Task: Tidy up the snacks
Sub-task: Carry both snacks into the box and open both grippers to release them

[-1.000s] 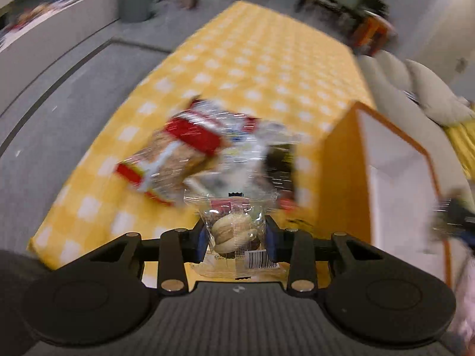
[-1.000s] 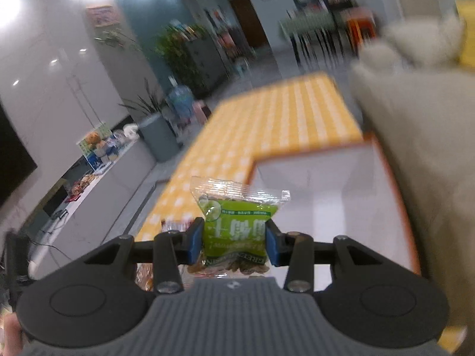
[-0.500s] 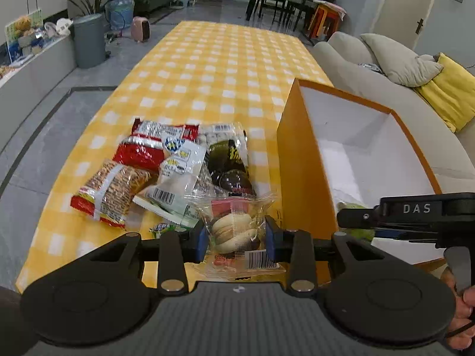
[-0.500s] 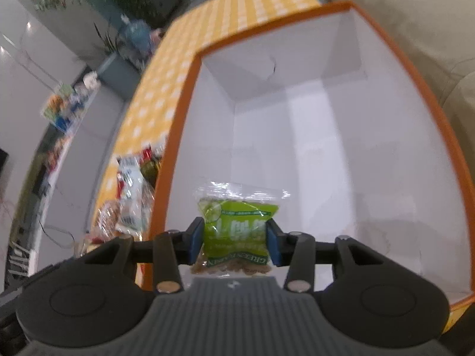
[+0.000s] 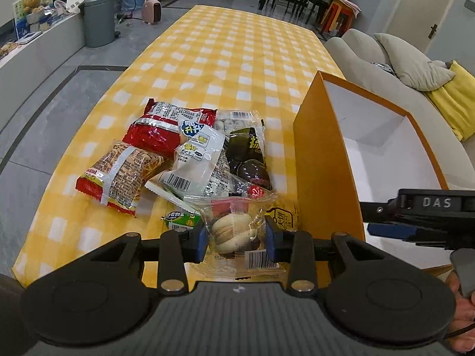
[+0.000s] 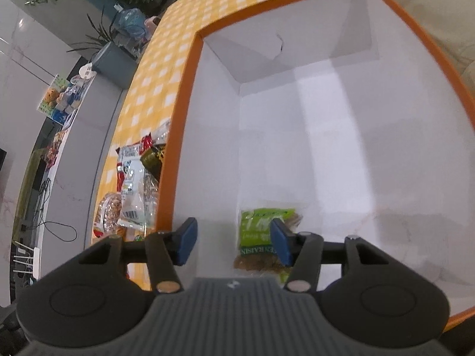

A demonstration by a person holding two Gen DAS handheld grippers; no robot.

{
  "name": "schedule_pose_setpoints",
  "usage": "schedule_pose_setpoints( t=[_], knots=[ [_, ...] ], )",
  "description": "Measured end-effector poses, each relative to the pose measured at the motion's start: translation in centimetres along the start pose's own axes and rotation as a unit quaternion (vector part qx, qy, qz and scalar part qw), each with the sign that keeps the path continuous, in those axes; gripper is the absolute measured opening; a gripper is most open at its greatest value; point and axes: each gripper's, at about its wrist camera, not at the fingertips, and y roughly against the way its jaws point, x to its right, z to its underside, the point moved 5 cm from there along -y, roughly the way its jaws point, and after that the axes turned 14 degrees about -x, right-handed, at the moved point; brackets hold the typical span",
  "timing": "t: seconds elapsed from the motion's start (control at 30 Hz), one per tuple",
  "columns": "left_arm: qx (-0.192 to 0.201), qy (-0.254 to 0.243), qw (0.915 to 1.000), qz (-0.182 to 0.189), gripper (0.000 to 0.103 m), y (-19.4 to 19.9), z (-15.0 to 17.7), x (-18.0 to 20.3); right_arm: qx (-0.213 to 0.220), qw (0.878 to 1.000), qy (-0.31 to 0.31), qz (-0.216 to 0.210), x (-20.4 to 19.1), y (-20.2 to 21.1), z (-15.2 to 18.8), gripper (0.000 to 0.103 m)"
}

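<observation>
My left gripper (image 5: 236, 238) is shut on a clear packet of round biscuits (image 5: 234, 231), held above the near end of the yellow checked table (image 5: 231, 47). Behind it lies a pile of snack packets (image 5: 184, 151). To the right stands the orange box (image 5: 322, 160) with a white inside. My right gripper (image 6: 233, 244) hangs inside that box (image 6: 297, 112), its jaws opening. The green raisin packet (image 6: 261, 231) lies loose on the box floor below the right finger; no pad presses on it. The right gripper also shows over the box in the left wrist view (image 5: 415, 216).
A grey sofa (image 5: 371, 59) with cushions runs along the table's right side. A grey bin (image 5: 99, 19) and a low counter stand on the floor to the left. Dining chairs are far behind the table. A hand (image 5: 458, 305) shows at the lower right.
The right gripper dropped down into the orange box, then opened and let go of the green raisin packet, which fell to the box floor. The left gripper keeps its biscuit packet.
</observation>
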Motion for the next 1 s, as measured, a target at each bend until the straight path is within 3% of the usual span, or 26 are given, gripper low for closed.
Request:
schedule_pose_setpoints(
  t=[0.23,0.43,0.53,0.67,0.8,0.9,1.0],
  knots=[
    [0.008,-0.016,0.9998,0.002,0.042,1.1,0.2,1.3,0.041,0.999,0.015,0.020,-0.4,3.2,-0.1,0.055],
    [0.027,-0.026,0.9983,0.045,0.042,4.1,0.0,4.0,0.083,0.995,0.029,0.050,0.2,7.5,0.5,0.055],
    [0.027,-0.043,0.9975,0.049,0.042,4.7,-0.2,6.2,0.109,0.992,0.036,0.059,1.1,10.3,1.0,0.055],
    [-0.002,-0.061,0.9971,0.046,0.042,3.5,-0.4,9.4,0.130,0.988,0.032,0.072,2.9,12.8,1.6,0.064],
    [-0.051,-0.066,0.9958,0.036,0.042,0.6,-0.8,12.3,0.145,0.987,0.017,0.073,4.9,14.5,2.0,0.065],
    [-0.059,-0.087,0.9944,0.010,0.042,-1.5,-1.1,14.2,0.149,0.987,-0.002,0.057,6.2,15.0,2.2,0.065],
    [-0.083,-0.084,0.9928,0.020,0.042,-3.4,-1.1,15.2,0.146,0.988,-0.021,0.047,7.3,15.0,2.2,0.065]
  ],
)
